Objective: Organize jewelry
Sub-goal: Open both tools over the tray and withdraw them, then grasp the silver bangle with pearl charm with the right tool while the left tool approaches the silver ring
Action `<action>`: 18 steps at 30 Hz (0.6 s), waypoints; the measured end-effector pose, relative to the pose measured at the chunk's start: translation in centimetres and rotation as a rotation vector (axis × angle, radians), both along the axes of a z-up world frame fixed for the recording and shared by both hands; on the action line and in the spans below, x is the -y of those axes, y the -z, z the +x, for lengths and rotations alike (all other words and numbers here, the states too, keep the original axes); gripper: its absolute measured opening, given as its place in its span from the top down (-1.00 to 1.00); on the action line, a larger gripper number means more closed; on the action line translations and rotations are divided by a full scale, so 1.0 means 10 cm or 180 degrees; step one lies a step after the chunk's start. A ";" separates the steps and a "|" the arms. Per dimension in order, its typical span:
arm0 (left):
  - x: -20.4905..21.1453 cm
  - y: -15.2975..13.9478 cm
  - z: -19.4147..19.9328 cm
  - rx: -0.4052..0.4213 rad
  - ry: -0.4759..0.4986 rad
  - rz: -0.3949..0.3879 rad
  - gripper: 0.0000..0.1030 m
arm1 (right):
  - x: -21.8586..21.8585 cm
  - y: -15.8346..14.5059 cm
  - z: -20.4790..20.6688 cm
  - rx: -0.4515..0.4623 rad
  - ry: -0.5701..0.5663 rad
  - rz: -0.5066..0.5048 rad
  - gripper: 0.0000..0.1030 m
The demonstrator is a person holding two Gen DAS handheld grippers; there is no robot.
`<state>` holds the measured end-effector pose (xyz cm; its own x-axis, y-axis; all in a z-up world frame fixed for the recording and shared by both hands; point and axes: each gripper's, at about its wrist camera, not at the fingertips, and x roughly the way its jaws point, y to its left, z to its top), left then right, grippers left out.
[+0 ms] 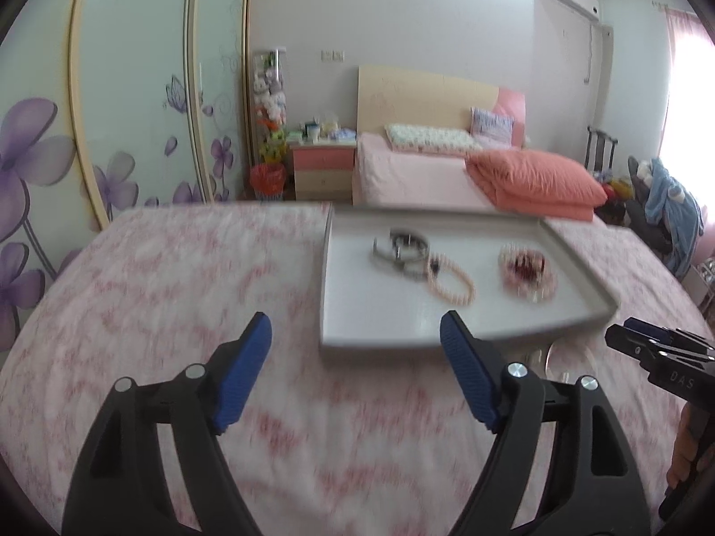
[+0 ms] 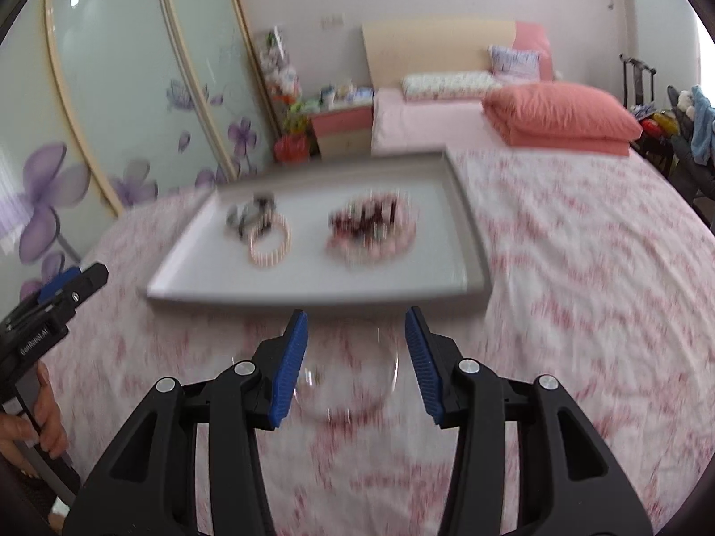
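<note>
Both grippers, left (image 1: 355, 373) and right (image 2: 356, 366), hover spread and empty over a pink bedspread (image 1: 156, 277). Jewelry lies on a grey tray (image 2: 469, 232): pearl bracelet (image 2: 270, 241), reddish beaded pile (image 2: 371, 228), metal piece (image 1: 402, 248) (blurred, perhaps a watch). Light, limp, slippery strands probably want pinching across the beads.

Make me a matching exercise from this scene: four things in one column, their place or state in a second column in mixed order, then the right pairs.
Things
1. pearl bracelet
2. glass bowl
3. tray
4. left gripper

Places or states
A. on the floral cloth, holding the jewelry
B. open, with nothing between its fingers
C. on the cloth just in front of the tray
D. on the tray, beside the metal bangles

Pairs: 1-D, 2-C, 3-A, 4-B
</note>
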<state>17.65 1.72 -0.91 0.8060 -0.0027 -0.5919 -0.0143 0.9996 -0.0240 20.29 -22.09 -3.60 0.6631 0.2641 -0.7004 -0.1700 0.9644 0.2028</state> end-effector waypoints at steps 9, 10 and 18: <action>-0.16 0.26 -0.14 -0.0251 -0.0016 -0.0096 -0.50 | -0.27 0.24 -0.06 -0.0260 -0.0230 -0.0353 -0.38; -0.17 0.26 -0.15 -0.0248 -0.0012 -0.0097 -0.50 | -0.29 0.25 -0.05 -0.0259 -0.0233 -0.0404 -0.40; -0.16 0.28 -0.19 -0.0265 0.0007 -0.0097 -0.53 | -0.39 0.32 0.09 -0.0240 -0.0189 -0.0612 -0.46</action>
<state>15.80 3.36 -3.68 0.7540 -0.0235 -0.6565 -0.0154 0.9985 -0.0534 21.15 -18.19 -6.76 0.5941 0.1579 -0.7887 -0.2188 0.9753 0.0304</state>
